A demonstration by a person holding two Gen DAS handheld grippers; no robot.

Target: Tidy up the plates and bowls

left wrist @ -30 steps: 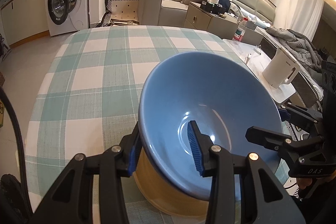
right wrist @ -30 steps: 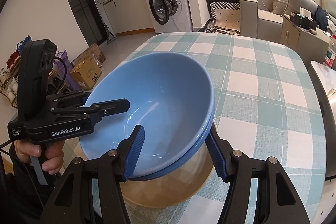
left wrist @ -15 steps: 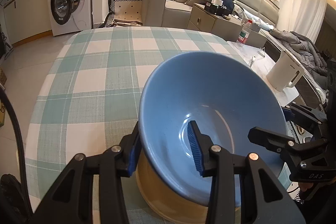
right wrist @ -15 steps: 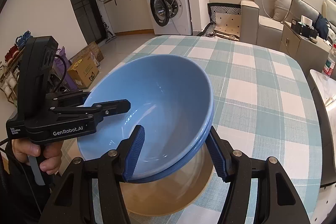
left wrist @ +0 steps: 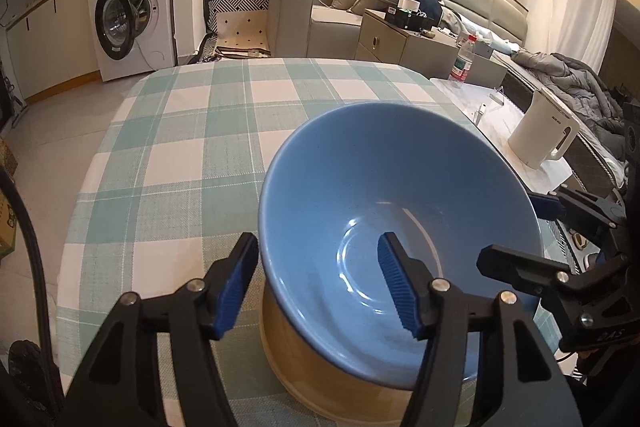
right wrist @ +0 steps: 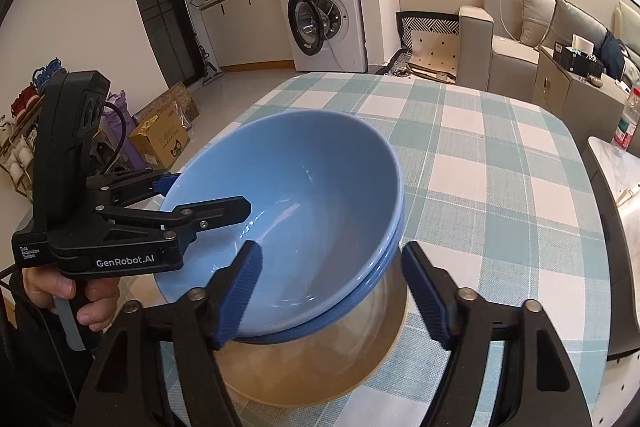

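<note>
A light blue bowl (left wrist: 400, 211) (right wrist: 304, 195) sits nested in a darker blue bowl (right wrist: 372, 311), and both rest in a tan bowl (left wrist: 304, 371) (right wrist: 320, 367) on the checked tablecloth (left wrist: 192, 155). My left gripper (left wrist: 318, 285) (right wrist: 200, 195) straddles the near left rim, one finger outside and one inside. Its jaws are opening, and the pads stand off the wall. My right gripper (right wrist: 332, 295) (left wrist: 524, 231) straddles the opposite rim the same way. Its jaws are opening too, with a gap on both sides of the rim. A hand (right wrist: 80, 303) holds the left gripper's handle.
A white kettle (left wrist: 544, 139) and a water bottle (left wrist: 462, 61) stand on a side table right of the dining table. Beyond the far table edge are a sofa (left wrist: 320, 15) and a washing machine (left wrist: 128, 23). Cardboard boxes (right wrist: 160, 143) lie on the floor.
Both grippers' jaws have spread wider and come off the light blue bowl's rim. The bowl stays nested in the stack, and neither hand has shifted.
</note>
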